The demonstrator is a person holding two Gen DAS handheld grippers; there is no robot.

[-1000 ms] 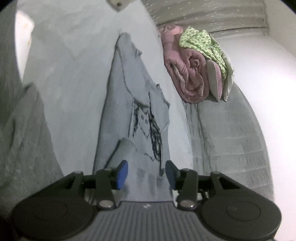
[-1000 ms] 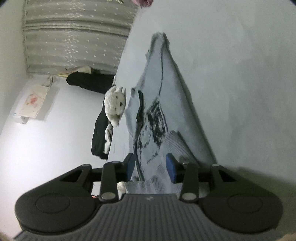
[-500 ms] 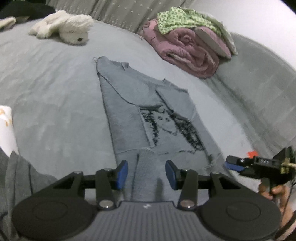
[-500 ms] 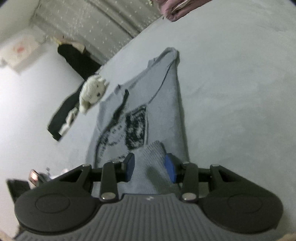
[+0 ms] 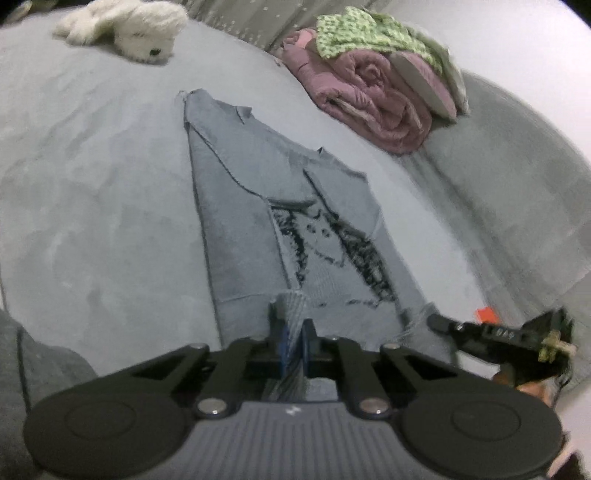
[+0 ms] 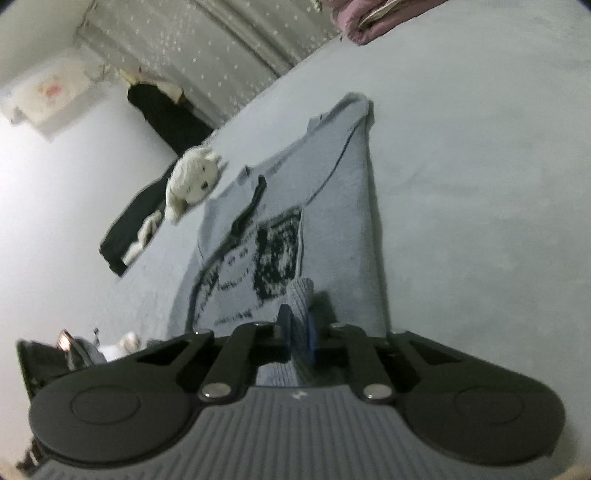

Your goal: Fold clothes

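- My left gripper (image 5: pixel 293 341) is clenched on the ribbed hem of the grey sweater (image 5: pixel 258 206); a fold of the knit stands up between the two blue pads, and they press it from both sides.
- My right gripper (image 6: pixel 297 334) is also clenched on a ribbed edge of the same sweater (image 6: pixel 332 206); a small hump of cloth rises just in front of its pads.
- The sweater lies flat on the grey bed cover (image 5: pixel 92 192), long and narrow, with its sides folded in. A black drawing is on its front, and the far end of the sweater points away from me.
- In the left view, my right gripper (image 5: pixel 495 338) shows at the right edge, low over the bed cover and just beside the corner of the sweater. Fingers (image 5: pixel 526 386) of my hand are under it.
- A small orange thing (image 5: pixel 487 314) lies near this gripper; I cannot tell what it is.
- A white plush toy (image 5: pixel 136 24) lies on the bed cover, well apart from the sweater, to the far left.
- A rolled pink blanket (image 5: pixel 373 96) lies to the far right, with a green patterned cloth (image 5: pixel 365 33) on top of it.
- In the right view, a dark garment (image 6: pixel 129 236) lies beside the plush toy (image 6: pixel 194 181), and a curtain (image 6: pixel 221 48) hangs behind the bed.
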